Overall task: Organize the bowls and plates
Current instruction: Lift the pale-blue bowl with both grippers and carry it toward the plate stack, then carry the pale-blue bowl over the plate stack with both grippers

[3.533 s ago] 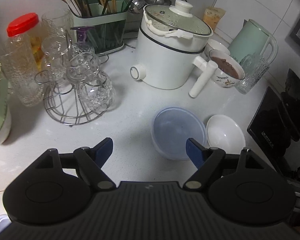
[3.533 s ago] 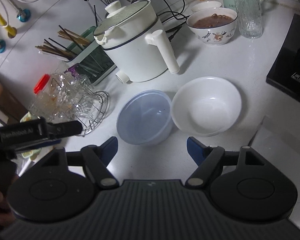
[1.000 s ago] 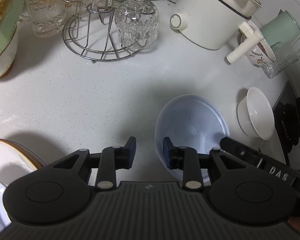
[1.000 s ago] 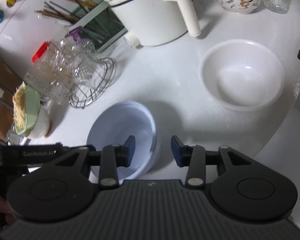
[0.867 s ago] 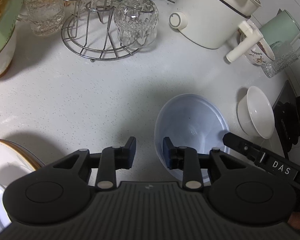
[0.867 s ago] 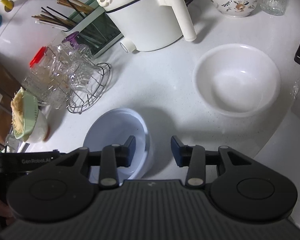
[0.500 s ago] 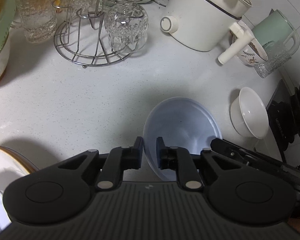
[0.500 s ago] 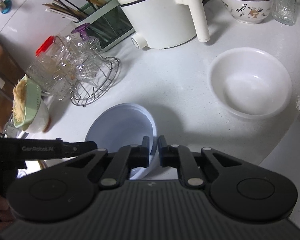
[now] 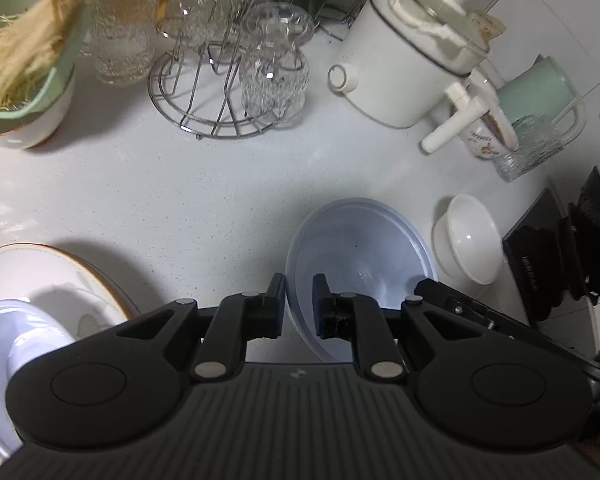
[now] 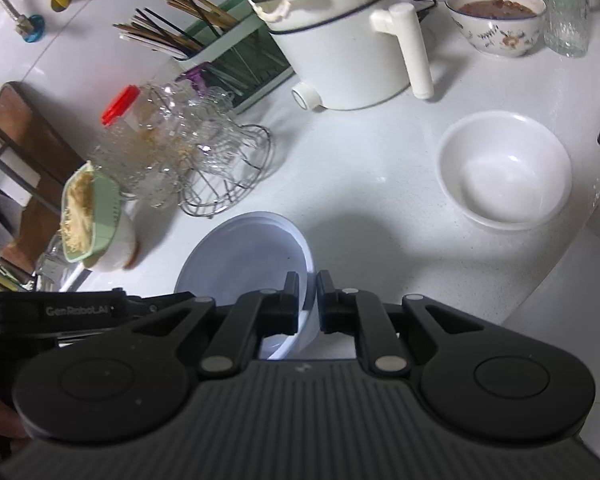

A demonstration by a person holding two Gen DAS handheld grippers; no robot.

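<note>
My left hand-held gripper (image 9: 299,304) is clenched on the near rim of the pale blue bowl (image 9: 360,256); my right hand-held gripper (image 10: 308,300) pinches the same bowl's rim from the opposite side. The bowl sits tilted over the desk (image 9: 180,184). At two o'clock in the right view rests a white bowl (image 10: 504,172)

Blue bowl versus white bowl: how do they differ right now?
The blue bowl is pale blue and translucent-looking; the white bowl is opaque glossy white. The blue bowl is clamped at its rim by the left gripper and right gripper, on opposite sides; the white bowl is untouched. The blue bowl is tilted; the white bowl sits flat on the counter. Both are empty and open upward.
</note>
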